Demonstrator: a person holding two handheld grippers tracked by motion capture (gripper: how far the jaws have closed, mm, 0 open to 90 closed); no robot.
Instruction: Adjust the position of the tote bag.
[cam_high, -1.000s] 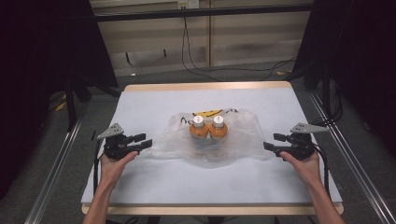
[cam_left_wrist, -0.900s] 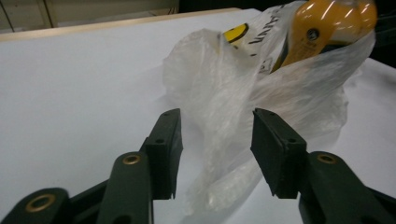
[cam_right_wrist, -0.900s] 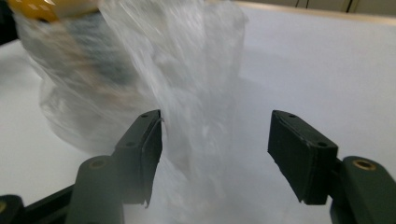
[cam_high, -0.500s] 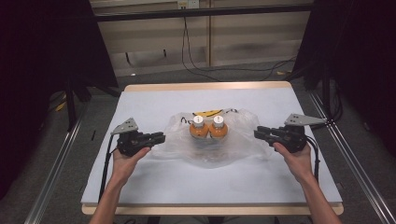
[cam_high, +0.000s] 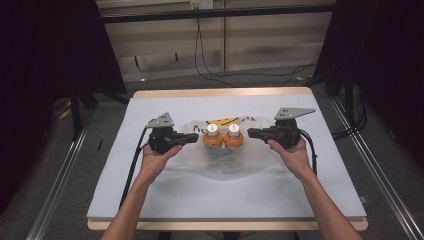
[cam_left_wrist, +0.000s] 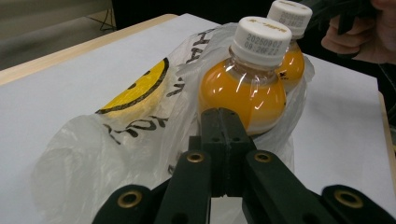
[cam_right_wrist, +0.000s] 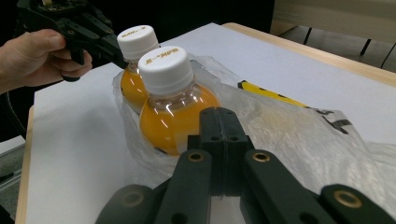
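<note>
2 small bottles of orange drink stand upright and side by side, touching, inside a crumpled clear plastic bag (cam_high: 220, 162) in the middle of the table — the left bottle (cam_high: 212, 137) and the right bottle (cam_high: 234, 137) each have a white screw cap, shut, with print on top. The bag lies flat and spread around their bases, its film rising loosely against their sides — a yellow smiley face (cam_left_wrist: 142, 88) and black lettering are printed on the part of the bag just behind the bottles.
</note>
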